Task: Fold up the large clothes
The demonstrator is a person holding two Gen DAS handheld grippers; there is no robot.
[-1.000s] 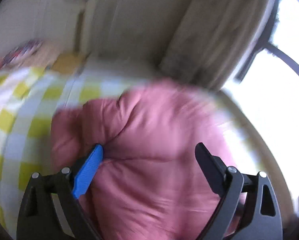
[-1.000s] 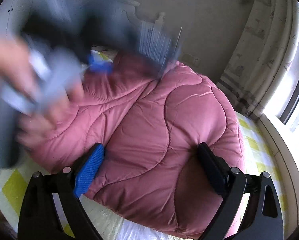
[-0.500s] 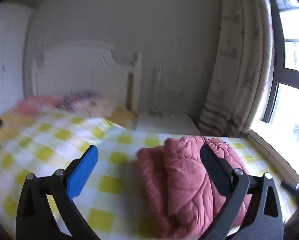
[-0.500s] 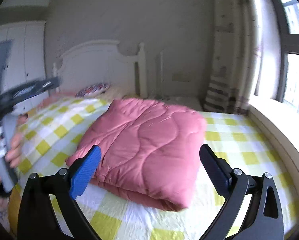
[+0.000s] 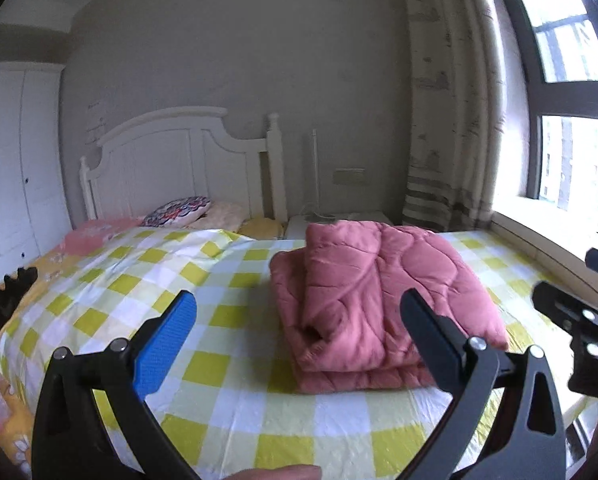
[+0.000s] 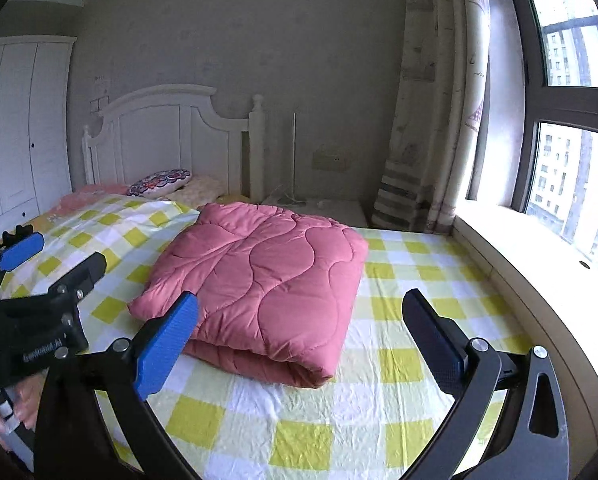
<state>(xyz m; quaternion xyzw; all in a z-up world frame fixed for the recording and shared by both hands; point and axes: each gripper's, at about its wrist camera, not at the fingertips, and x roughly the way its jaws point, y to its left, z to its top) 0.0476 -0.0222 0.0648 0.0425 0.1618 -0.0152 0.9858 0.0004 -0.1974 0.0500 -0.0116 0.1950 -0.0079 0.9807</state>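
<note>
The pink quilt (image 6: 259, 280) lies folded into a thick, puffy block on the bed (image 6: 399, 276). It sits near the middle of the bed, a bit toward the window side. Its folded layers show at the near edge, stacked one on top of the other. Nothing lies on top of it.

The right gripper (image 6: 299, 332) hangs in the air in front of the quilt. Its jaws are wide apart and hold nothing. The blue pad looks close to the quilt's near corner, but I cannot tell if it touches. The left gripper (image 5: 299, 332) is also up in the air with its jaws wide apart and nothing in them. In the right wrist view it shows at the left edge, held in a hand (image 6: 23, 400).

There is lots of bare sheet all around the quilt. The sheet has yellow and white squares and some small wrinkles. At the head of the bed lie some pillows (image 6: 159, 182), well apart from the quilt. Behind them stands a white headboard (image 6: 163, 136). A small white table (image 6: 319, 206) stands beside the bed, past the quilt's far edge.

A white wardrobe (image 6: 19, 128) fills the left wall. On the right, a wide ledge (image 6: 539, 256) runs along the bed under a big window (image 6: 571, 152). A pale curtain (image 6: 431, 120) hangs in the corner. The back wall (image 6: 259, 40) is plain and grey.
</note>
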